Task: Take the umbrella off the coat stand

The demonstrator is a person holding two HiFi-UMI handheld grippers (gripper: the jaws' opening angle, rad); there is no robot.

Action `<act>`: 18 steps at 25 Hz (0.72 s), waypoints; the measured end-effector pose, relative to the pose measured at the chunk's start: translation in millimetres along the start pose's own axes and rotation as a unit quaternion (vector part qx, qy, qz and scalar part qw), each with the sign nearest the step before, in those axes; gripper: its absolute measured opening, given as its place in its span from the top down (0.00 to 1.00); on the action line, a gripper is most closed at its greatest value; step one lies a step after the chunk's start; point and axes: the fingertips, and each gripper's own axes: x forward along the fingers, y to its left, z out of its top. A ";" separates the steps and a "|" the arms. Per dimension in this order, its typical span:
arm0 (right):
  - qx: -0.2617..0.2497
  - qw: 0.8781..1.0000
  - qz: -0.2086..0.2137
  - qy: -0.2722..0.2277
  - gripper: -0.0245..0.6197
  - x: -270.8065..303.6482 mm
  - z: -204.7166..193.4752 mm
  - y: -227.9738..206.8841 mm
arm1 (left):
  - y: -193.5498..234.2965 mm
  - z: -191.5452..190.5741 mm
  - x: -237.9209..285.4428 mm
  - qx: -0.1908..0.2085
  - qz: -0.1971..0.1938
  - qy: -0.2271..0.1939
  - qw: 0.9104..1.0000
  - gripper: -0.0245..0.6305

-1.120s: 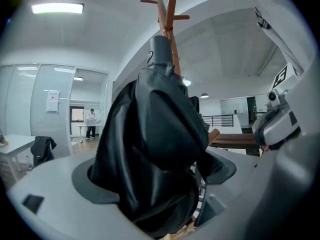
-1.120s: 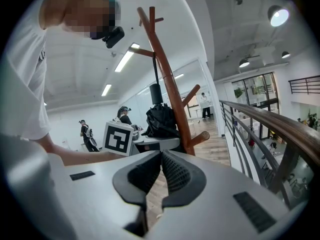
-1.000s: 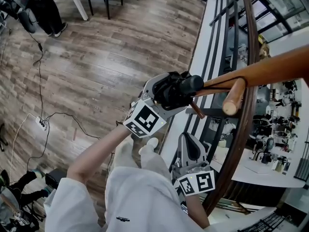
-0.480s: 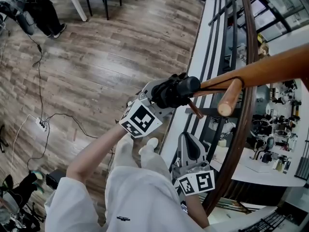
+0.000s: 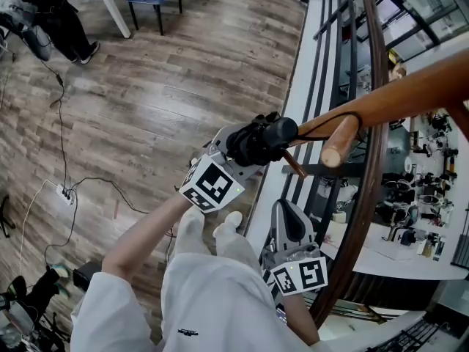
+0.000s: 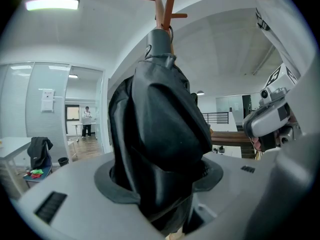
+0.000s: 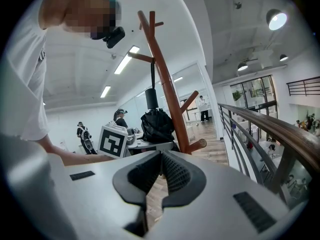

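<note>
- Firmly clamped, the left gripper had just been closing its jaws and held the folded black umbrella between them, the fabric bulging past the pads.
- The umbrella hung at the wooden coat stand, its thin black strap looped over a peg just right of the gripper.
- Judged from this, the grasp was made and the lift-off not yet done. The next move called for raising the umbrella and drawing it along the peg to its end, so the strap slid free without tugging the stand.
- The right gripper waited nearer the person, jaws together on nothing.
- No container showed near the stand.
</note>
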 end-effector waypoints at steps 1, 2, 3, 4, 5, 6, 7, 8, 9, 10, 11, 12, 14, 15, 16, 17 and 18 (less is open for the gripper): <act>0.000 1.000 0.000 -0.001 0.90 -0.2 0.6 0.2 | -0.2 0.8 -0.6 0.000 0.000 0.000 1.000 0.57; 0.001 1.000 0.000 -0.002 0.90 -0.6 1.2 0.5 | -0.3 2.3 -1.4 0.000 0.000 0.000 1.000 0.57; 0.001 1.000 0.000 -0.004 0.90 -1.0 1.8 1.2 | -0.2 4.4 -2.5 0.000 0.001 -0.002 1.000 0.57; 0.001 1.000 0.000 -0.006 0.90 -1.5 2.3 2.5 | 0.0 6.4 -4.3 0.000 0.002 -0.003 1.000 0.57; 0.001 1.000 0.000 -0.007 0.90 -2.2 2.6 4.0 | 0.1 7.8 -6.5 0.000 0.005 -0.003 1.000 0.57; 0.001 1.000 0.000 -0.008 0.90 -3.2 2.9 5.4 | -0.2 8.8 -8.5 -0.002 0.008 -0.004 1.000 0.57; 0.000 1.000 0.000 -0.009 0.90 -4.6 3.5 6.0 | -1.0 10.5 -9.9 -0.005 0.010 -0.004 1.000 0.57; 0.000 1.000 0.000 -0.011 0.90 -6.3 4.6 5.5 | -2.4 13.3 -10.3 -0.006 0.011 -0.006 1.000 0.57; 0.000 1.000 0.001 -0.012 0.90 -8.1 5.9 4.3 | -3.9 16.9 -10.2 -0.006 0.011 -0.007 1.000 0.57; -0.001 1.000 0.001 -0.013 0.90 -9.9 7.3 2.8 | -5.4 20.6 -10.1 -0.005 0.011 -0.007 1.000 0.57; -0.001 1.000 0.001 -0.014 0.90 -11.1 8.4 1.8 | -6.8 23.4 -10.4 -0.003 0.011 -0.006 1.000 0.57; -0.002 1.000 0.001 -0.016 0.90 -11.7 9.4 1.5 | -7.8 25.3 -11.1 -0.001 0.011 -0.006 1.000 0.57; -0.002 1.000 0.001 -0.018 0.90 -10.4 11.2 2.2 | -8.0 27.5 -13.3 0.000 0.009 -0.006 1.000 0.57; -0.003 1.000 0.001 -0.019 0.90 -9.4 12.5 2.5 | -7.5 28.9 -14.0 0.000 0.007 -0.006 1.000 0.57; -0.003 1.000 0.002 -0.020 0.90 -9.1 14.3 2.2 | -7.6 30.8 -14.2 -0.001 0.006 -0.006 1.000 0.57; -0.003 1.000 0.002 -0.020 0.90 -10.3 16.3 1.6 | -8.8 33.3 -14.2 -0.001 0.005 -0.006 1.000 0.57; -0.003 1.000 0.002 -0.022 0.90 -13.0 18.1 0.8 | -11.4 36.1 -14.7 0.000 0.005 -0.005 1.000 0.57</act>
